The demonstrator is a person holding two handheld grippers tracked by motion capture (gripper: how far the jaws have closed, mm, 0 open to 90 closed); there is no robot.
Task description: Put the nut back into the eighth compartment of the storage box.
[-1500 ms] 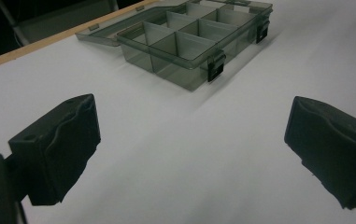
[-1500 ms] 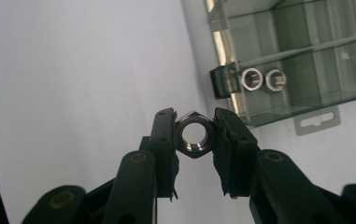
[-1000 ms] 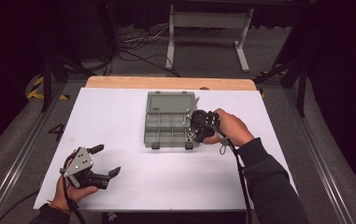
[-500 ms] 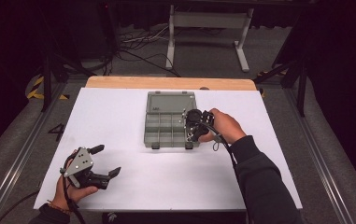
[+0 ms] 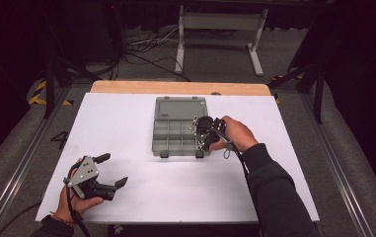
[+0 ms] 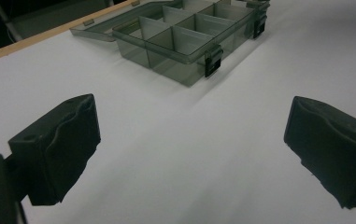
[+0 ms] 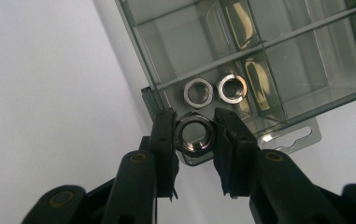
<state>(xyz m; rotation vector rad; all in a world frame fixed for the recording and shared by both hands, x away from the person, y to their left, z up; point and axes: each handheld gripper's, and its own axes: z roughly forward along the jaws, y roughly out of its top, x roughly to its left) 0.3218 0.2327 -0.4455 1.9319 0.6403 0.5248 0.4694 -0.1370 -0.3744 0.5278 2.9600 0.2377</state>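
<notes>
With its jaws pinching a hex nut [image 7: 194,133], the right gripper [image 7: 194,135] hangs over the organizer box [image 7: 306,88] corner compartment just ahead, where two nuts [image 7: 215,89] already lie, ready to drop it in.

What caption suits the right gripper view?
Right gripper holds a hex nut over the organizer box compartment holding two nuts.

A white table [image 5: 141,197] filled the middle of the high view, with a wooden strip [image 5: 175,88] along its far edge. Beyond it, at upper centre, stood a pale metal stand [image 5: 220,22], with cables [image 5: 141,47] strewn on the grey floor [image 5: 353,148]. Yellow-black tape [image 5: 40,94] marked the left.
</notes>
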